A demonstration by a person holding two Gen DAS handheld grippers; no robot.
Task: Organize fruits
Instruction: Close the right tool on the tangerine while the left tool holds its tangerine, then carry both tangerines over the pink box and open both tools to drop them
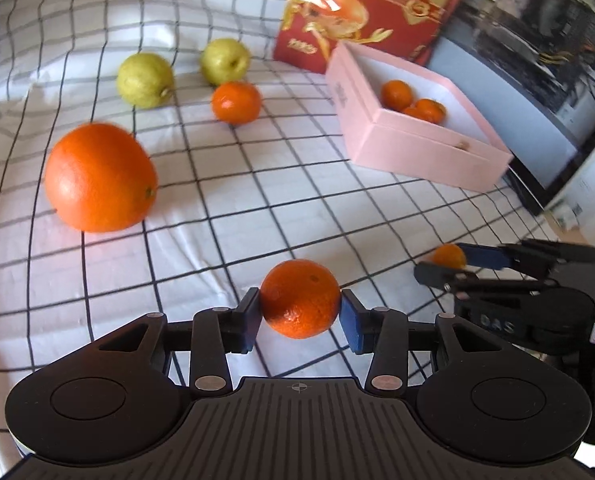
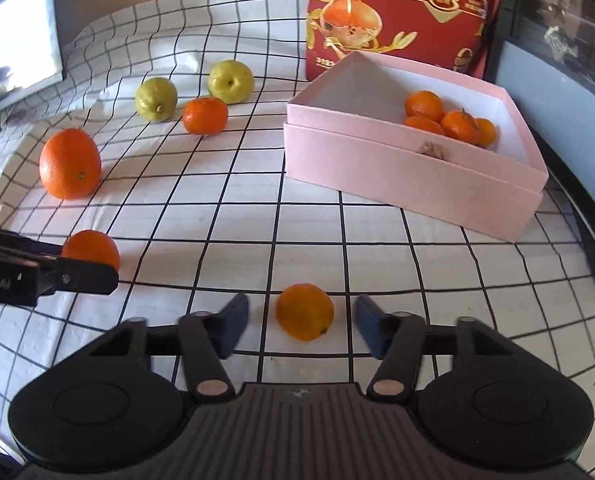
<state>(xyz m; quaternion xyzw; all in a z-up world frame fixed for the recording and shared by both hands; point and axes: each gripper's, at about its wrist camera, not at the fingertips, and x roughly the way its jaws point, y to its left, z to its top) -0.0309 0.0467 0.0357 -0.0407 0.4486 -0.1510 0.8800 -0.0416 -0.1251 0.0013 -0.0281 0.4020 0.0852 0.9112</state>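
Between the pads of the left hand-held gripper (image 1: 300,312) a mandarin (image 1: 299,298) is gripped, lifted over the checked cloth (image 1: 257,208). Beside it the right hand-held gripper (image 2: 302,324) stands open around a smaller mandarin (image 2: 304,311) lying on the cloth, pads not touching. Further back, the pink box (image 2: 397,168) holds four mandarins near the desk's far right corner.

We seem to be in a lived-in room at home: a white checked cloth (image 2: 297,216) covers the counter, a red printed fruit gift bag (image 2: 397,12) stands at the back, and dark screens (image 1: 537,60) sit to either side. Which room, we cannot tell.
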